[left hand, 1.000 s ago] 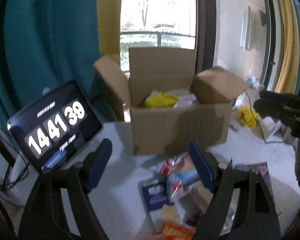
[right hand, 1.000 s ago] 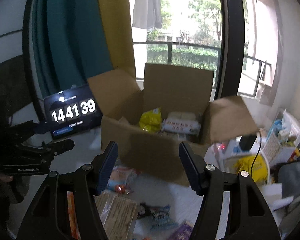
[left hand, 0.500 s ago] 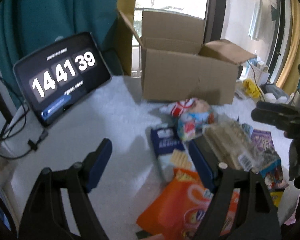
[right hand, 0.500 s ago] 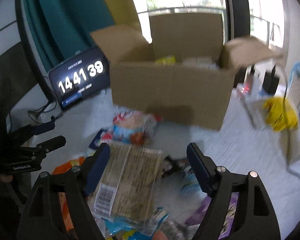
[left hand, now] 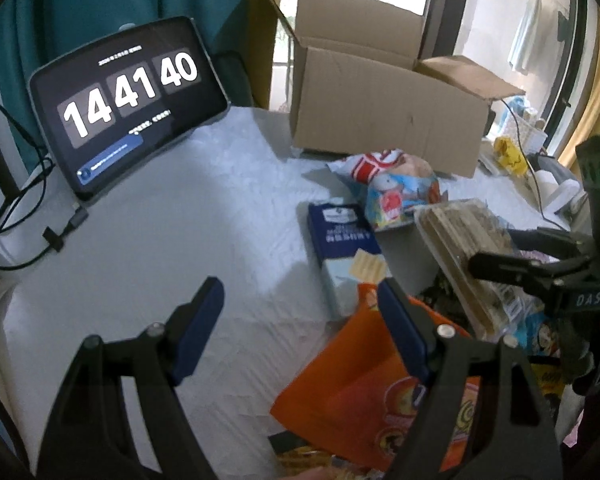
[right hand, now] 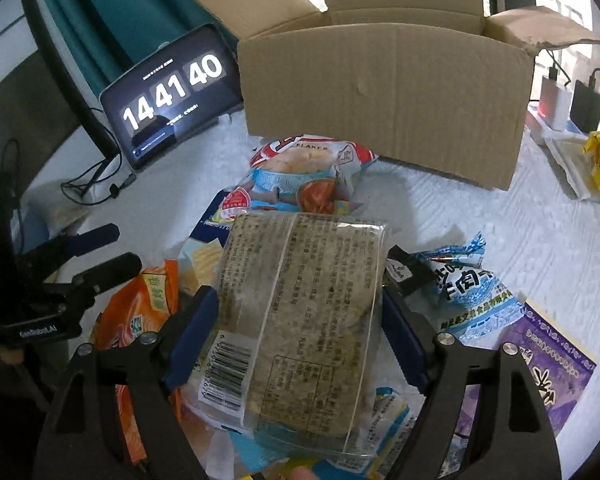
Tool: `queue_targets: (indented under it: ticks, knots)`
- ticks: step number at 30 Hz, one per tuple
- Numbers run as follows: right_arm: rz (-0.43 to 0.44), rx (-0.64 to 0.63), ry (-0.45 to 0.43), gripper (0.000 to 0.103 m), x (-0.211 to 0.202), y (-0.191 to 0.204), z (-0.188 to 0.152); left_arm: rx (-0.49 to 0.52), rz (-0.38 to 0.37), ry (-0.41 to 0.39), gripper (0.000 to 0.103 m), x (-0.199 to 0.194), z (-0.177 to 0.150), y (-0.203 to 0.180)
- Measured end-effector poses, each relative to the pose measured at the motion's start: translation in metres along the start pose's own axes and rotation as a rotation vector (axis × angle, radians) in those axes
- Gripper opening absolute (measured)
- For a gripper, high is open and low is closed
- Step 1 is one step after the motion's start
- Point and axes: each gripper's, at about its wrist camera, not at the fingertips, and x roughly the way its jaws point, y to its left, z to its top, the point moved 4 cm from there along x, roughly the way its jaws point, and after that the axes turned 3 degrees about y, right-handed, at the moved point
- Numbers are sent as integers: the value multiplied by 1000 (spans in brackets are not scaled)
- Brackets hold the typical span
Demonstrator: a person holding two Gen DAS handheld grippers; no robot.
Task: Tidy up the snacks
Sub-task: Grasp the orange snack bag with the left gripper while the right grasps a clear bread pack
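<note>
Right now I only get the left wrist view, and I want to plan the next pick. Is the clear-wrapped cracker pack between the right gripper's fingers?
Observer: Yes. In the right wrist view the clear-wrapped cracker pack lies lengthwise between the fingers of the right gripper, barcode end nearest the camera. The fingers are closing, but I cannot tell whether the pads press on it yet.
Operator: What lies on the far side of that pack? The gripper blocks my view there.
Observer: A blue-and-white packet lies on the table just right of the pack, and a purple packet lies beyond it.
</note>
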Motion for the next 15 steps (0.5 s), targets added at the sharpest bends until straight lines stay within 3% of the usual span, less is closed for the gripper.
queue_targets:
  ticks: [4, 7, 8, 9, 15]
  knots:
    - [-7, -49, -23, 65, -7, 3, -2, 18, -25, 17, 80, -3, 0, -10]
    - [-24, -94, -60, 56, -17, 6, -4, 37, -95, 44, 81, -7, -4, -23]
    - [-33, -97, -72, 54, -20, 5, -4, 56, -111, 53, 89, -7, -6, -29]
    - [-41, -97, -85, 53, -24, 3, -5, 82, -127, 68, 99, -6, -10, -37]
    - [-33, -46, -168, 53, -57, -21, -4, 135, -184, 111, 100, -5, -23, -53]
